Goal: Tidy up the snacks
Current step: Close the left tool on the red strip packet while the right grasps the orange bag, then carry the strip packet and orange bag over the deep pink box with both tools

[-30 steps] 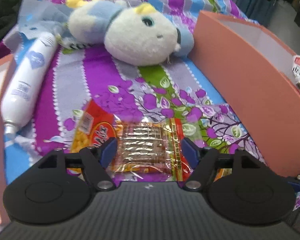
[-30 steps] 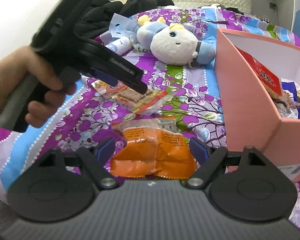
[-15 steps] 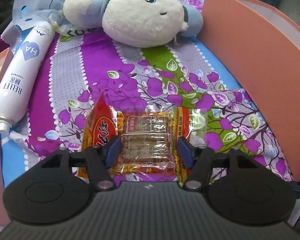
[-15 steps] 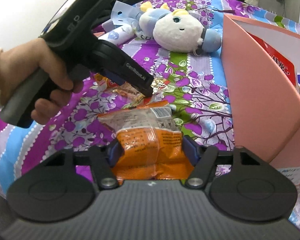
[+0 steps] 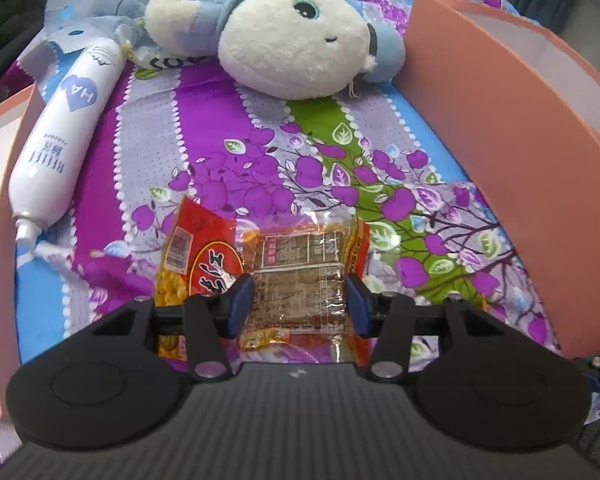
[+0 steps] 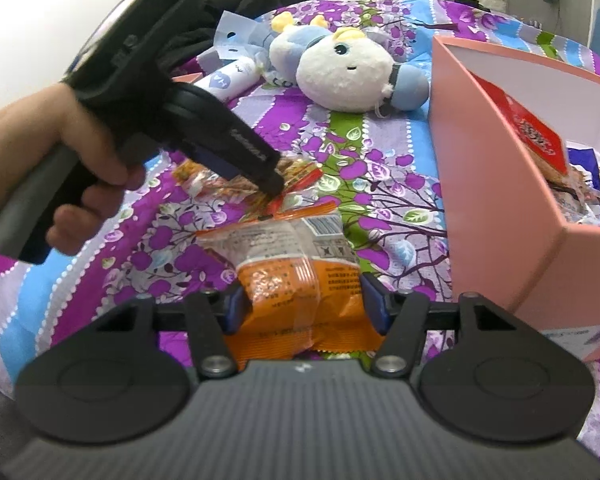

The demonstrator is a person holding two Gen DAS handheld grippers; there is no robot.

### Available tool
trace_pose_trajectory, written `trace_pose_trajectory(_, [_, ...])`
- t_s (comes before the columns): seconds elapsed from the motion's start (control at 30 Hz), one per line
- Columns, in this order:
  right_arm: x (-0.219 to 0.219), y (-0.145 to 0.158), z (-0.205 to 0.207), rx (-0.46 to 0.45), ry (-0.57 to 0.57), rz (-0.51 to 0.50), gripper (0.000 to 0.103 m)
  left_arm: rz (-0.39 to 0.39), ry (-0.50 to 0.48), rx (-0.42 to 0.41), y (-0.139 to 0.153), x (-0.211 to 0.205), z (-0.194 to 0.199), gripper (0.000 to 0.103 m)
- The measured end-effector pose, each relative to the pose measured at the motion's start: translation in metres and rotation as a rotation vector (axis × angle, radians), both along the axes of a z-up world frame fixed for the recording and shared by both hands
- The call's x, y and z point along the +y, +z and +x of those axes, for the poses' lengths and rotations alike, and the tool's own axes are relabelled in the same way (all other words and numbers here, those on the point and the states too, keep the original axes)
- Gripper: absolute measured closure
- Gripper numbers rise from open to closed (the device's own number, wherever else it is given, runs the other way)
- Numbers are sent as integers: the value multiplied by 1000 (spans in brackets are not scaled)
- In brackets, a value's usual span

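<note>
While left gripper (image 5: 298, 298) pinches clear snack packet (image 5: 300, 276), right gripper (image 6: 303, 306) clamps orange bag (image 6: 300, 280), floral bedspread (image 5: 228, 148).

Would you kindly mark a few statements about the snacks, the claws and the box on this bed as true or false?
1. The right claw straddles an orange snack packet. True.
2. The left claw is around a clear-windowed red snack packet. True.
3. The pink box holds nothing. False: a red packet and other wrappers lie inside it.
4. The plush toy sits inside the pink box. False: it lies on the floral bedspread, beside the box.
5. A white tube lies left of the plush toy in the left wrist view. True.
</note>
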State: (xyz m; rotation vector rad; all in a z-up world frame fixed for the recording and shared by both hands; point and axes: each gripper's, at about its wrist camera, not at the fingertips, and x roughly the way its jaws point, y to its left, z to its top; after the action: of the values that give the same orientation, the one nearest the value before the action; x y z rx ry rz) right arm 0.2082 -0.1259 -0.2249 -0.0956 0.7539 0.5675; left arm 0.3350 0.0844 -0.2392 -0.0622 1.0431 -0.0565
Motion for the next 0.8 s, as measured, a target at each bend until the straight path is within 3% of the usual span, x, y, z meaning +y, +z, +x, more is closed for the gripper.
trace_pose_trajectory(0.43, [-20,33,-22,-25,-78,61,43,13,125,-95,45,16,-78,48])
trace_pose_trajectory(0.8, [-37,76,-49,-86,-120,121,43,-24,193,-145,72,21,-138,48])
